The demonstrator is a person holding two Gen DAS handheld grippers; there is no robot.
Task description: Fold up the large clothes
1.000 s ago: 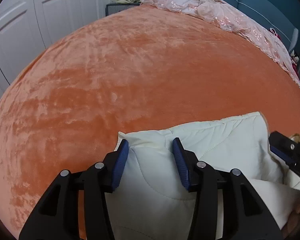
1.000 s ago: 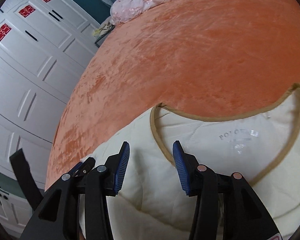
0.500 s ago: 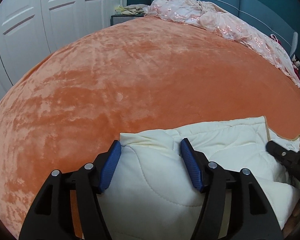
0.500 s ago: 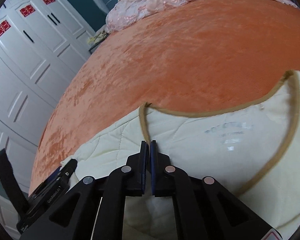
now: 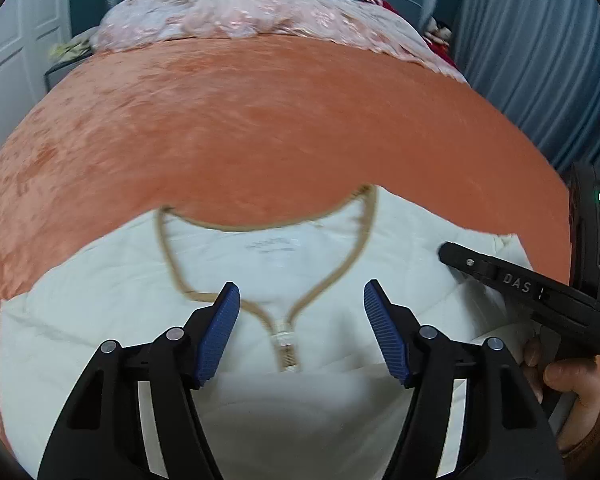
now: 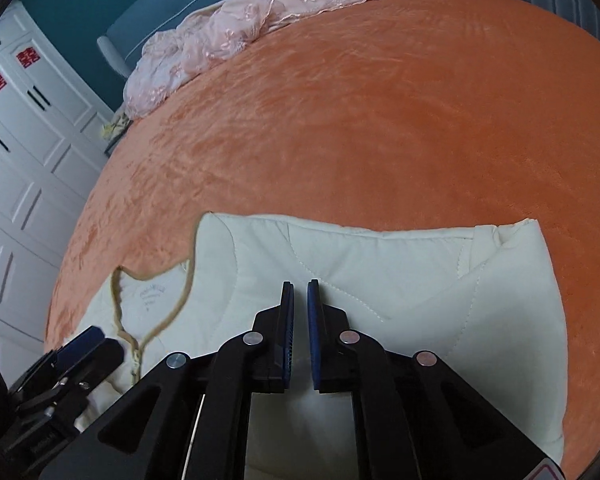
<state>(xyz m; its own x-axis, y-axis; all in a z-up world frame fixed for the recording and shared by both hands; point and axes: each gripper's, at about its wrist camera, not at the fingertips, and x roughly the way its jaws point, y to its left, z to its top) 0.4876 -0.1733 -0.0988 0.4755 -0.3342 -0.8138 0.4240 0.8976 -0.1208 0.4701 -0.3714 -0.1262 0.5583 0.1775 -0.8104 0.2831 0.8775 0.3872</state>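
A plush orange bed [image 6: 380,120] carries a quilted cream jacket [image 6: 380,280]; left gripper [image 5: 300,328] gapes wide, empty; right gripper [image 6: 298,332] nearly closed, seemingly pinching nothing.

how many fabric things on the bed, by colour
cream: 1, jacket
pink: 1, lace cover
orange: 1, blanket
total: 3

The left gripper [image 5: 300,328] is holding its blue-padded fingers [image 5: 219,334] spread wide, pointing forward and down. The right gripper [image 6: 298,330] is keeping its pads nearly together with a thin gap between them, and a bare hand [image 5: 568,376] is gripping its handle.
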